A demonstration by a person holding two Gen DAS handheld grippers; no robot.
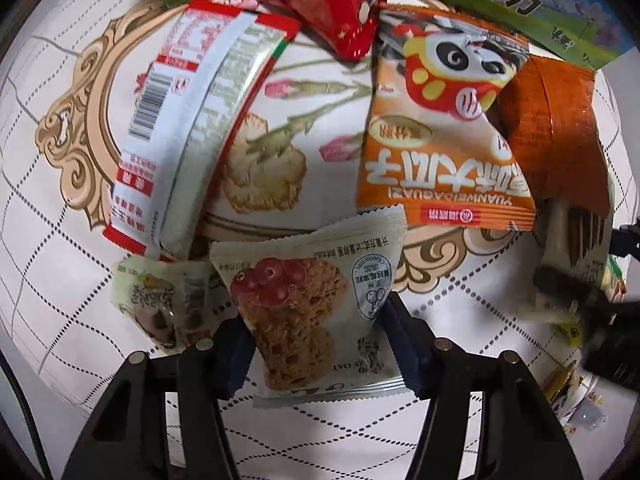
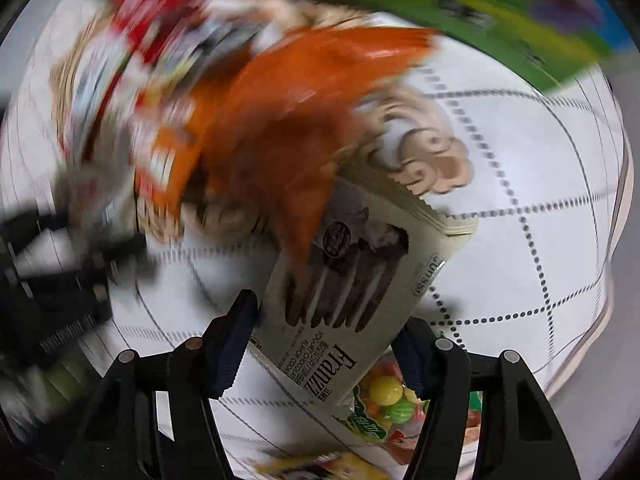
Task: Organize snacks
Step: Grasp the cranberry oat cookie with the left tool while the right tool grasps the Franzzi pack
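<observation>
Snacks lay scattered on your patterned tablecloth [image 1: 60,240], and both your grippers pointed down at them.

Starting at the left of your left wrist view, a red-and-white packet [image 1: 188,120] lay back side up, barcode showing. Below it sat a small pale packet [image 1: 160,304], just beside your left gripper [image 1: 316,344]. Between that gripper's fingers lay an oat cookie packet [image 1: 304,312]; the blue pads [image 1: 236,356] met its two side edges, so you were clasping it, though how firmly I could not tell. Above, a red packet [image 1: 332,8] overlapped the orange panda packet [image 1: 440,128], and a plain orange packet [image 1: 560,132] lay touching that one to the right. A green carton [image 1: 560,8] ran along the top edge. At far right your other gripper appeared, blurred.

In your right wrist view nearly everything to the left was smeared by motion. Your right gripper [image 2: 328,344] straddled a Franzz cookie packet [image 2: 352,280], which lay tilted, its upper end under the orange packet [image 2: 288,112]. The left pad [image 2: 236,344] touched the packet; whether the right one did I could not tell. A candy packet [image 2: 388,400] lay beneath its lower end.
</observation>
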